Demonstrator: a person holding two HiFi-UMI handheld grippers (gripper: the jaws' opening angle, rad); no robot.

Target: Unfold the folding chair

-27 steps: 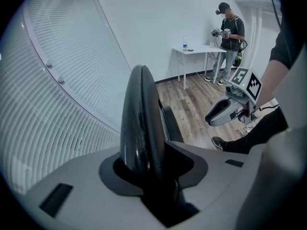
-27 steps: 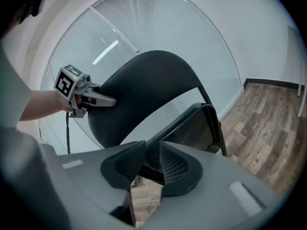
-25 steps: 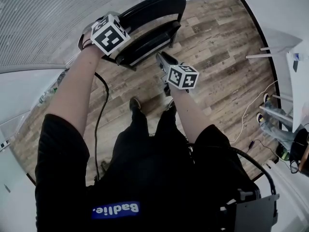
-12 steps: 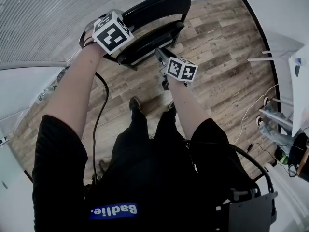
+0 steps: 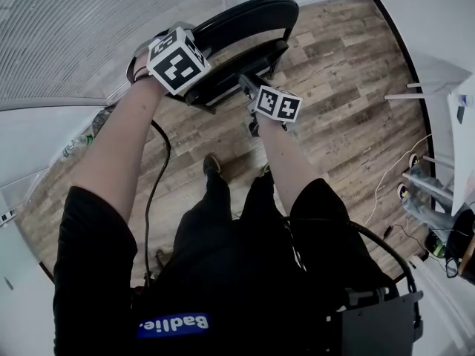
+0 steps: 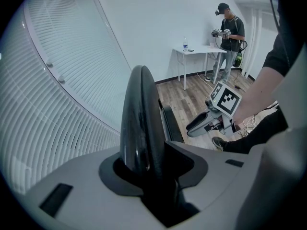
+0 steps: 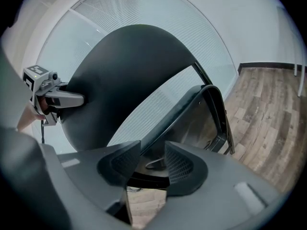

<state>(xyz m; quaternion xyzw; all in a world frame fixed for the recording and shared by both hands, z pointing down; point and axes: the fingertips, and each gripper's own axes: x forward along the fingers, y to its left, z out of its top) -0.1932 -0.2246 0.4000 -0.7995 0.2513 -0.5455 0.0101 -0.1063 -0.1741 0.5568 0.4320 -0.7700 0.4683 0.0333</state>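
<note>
Bottle [image 6: 185, 43]: upright on white tabletop [image 6: 201, 50], well beyond folding chair; contents can't tell.
Folding chair [image 5: 245, 17]: stands on wood floor [image 5: 349, 87] just ahead of the wearer's shoes, curved blind wall behind it.
Backrest [image 7: 124, 75]: black, rounded; seen edge-on in left gripper view.
Seat [image 5: 230, 69]: dark slab w/ frame, tilted, close under the backrest.
Left hand-held gripper [image 6: 146, 166]: clenched on the backrest's rim, which runs straight through its jaws. Right gripper view shows it [image 7: 76, 99] at the backrest's left edge.
Right hand-held gripper [image 7: 152, 159]: released, jaws apart, tips at the seat's near edge. Can't tell if they touch it.
Right gripper, other views: below and right of the backrest in left gripper view [image 6: 192, 127]; cube marker just below the seat in head view.
Person [image 6: 229, 37]: stands by the tabletop, far side of the chair.
Change vs 1.0 s ago: right gripper has moved up from open floor to the seat edge.
Change, left: grip is at the same rim spot; chair and cube sit slightly higher in the head view.
</note>
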